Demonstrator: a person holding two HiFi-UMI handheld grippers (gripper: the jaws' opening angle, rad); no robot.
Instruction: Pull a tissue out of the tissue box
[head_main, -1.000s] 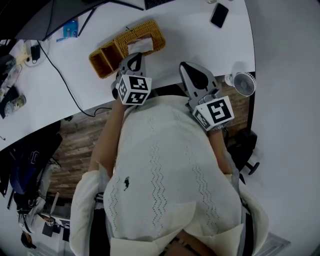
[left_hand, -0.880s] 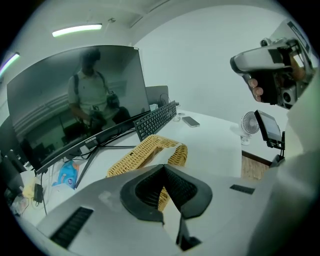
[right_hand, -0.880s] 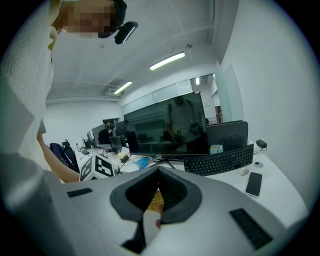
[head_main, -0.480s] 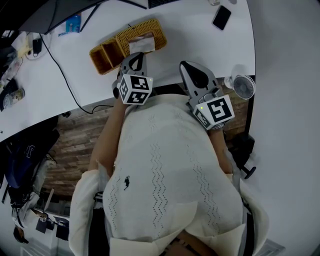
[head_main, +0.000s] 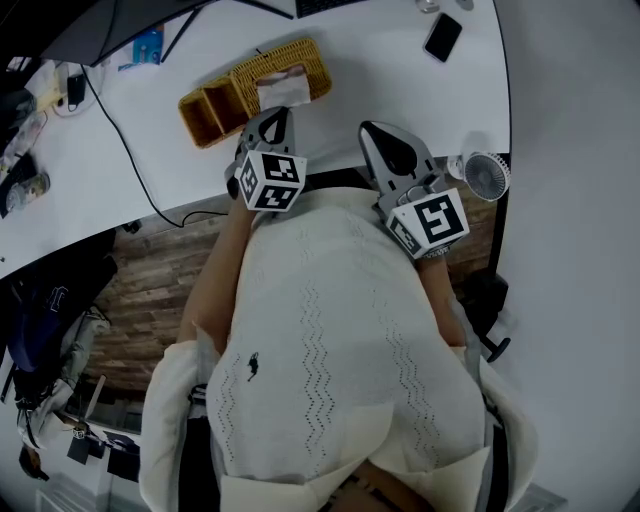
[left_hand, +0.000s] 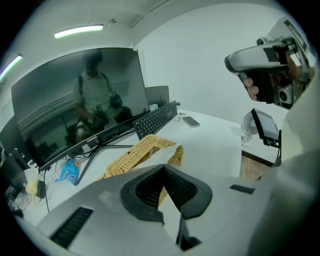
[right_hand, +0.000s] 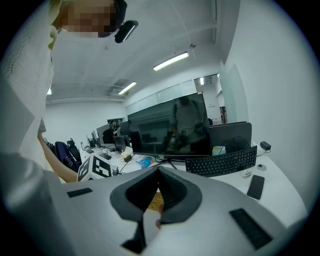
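Note:
The tissue box is a woven wicker holder (head_main: 300, 62) on the white desk (head_main: 380, 70), with a white tissue (head_main: 283, 92) sticking out of its top. My left gripper (head_main: 279, 113) hovers just in front of the holder's near edge, its jaws shut and empty. In the left gripper view the wicker holder (left_hand: 135, 152) lies right beyond the shut left gripper (left_hand: 163, 168). My right gripper (head_main: 372, 131) is to the right of the holder, apart from it, over the desk's front edge. It is shut on nothing, as the right gripper view shows (right_hand: 158, 170).
The wicker holder has a second open compartment (head_main: 205, 118) at its left. A black phone (head_main: 441, 33) lies at the back right. A small white fan (head_main: 487, 172) stands at the desk's right corner. A black cable (head_main: 125, 155) crosses the left side. A keyboard (left_hand: 155, 119) and a monitor (left_hand: 80, 100) stand behind.
The head view has shifted a little. Both grippers hold the same places, shut.

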